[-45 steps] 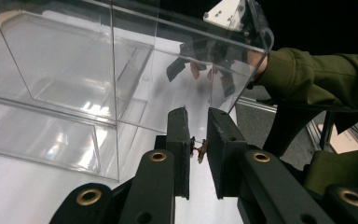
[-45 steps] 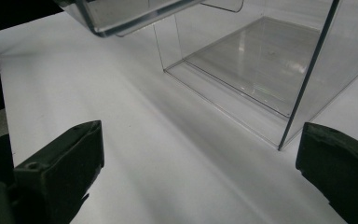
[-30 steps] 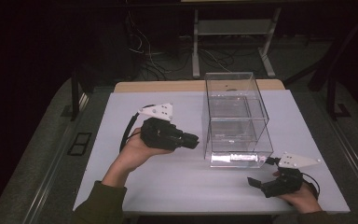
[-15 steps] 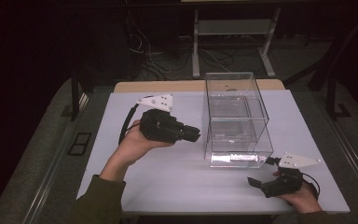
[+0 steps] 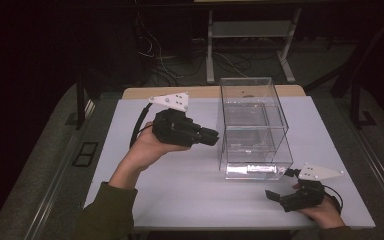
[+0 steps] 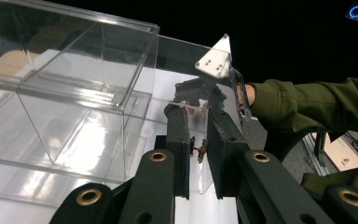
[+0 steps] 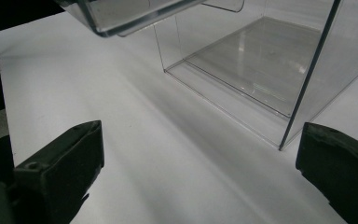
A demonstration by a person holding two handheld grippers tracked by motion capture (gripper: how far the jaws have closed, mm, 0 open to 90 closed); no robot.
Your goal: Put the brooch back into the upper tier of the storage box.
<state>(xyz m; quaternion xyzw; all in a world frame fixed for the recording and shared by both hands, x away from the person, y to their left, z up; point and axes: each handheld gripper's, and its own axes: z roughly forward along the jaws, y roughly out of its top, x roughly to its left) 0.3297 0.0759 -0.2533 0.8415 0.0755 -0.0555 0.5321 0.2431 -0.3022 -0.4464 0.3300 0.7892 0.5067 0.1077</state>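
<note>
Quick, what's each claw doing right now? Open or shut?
Left gripper: shut on a small brown object, too tiny to identify.
Right gripper: open, holding nothing.

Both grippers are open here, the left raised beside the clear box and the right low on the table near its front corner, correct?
Not quite. The left gripper is nearly shut, as the left gripper view shows. The right gripper is open, low on the table near the clear box.

Dim lab or studio, white table (image 5: 180,200), floor cables (image 5: 155,55), metal stand (image 5: 250,35) behind
</note>
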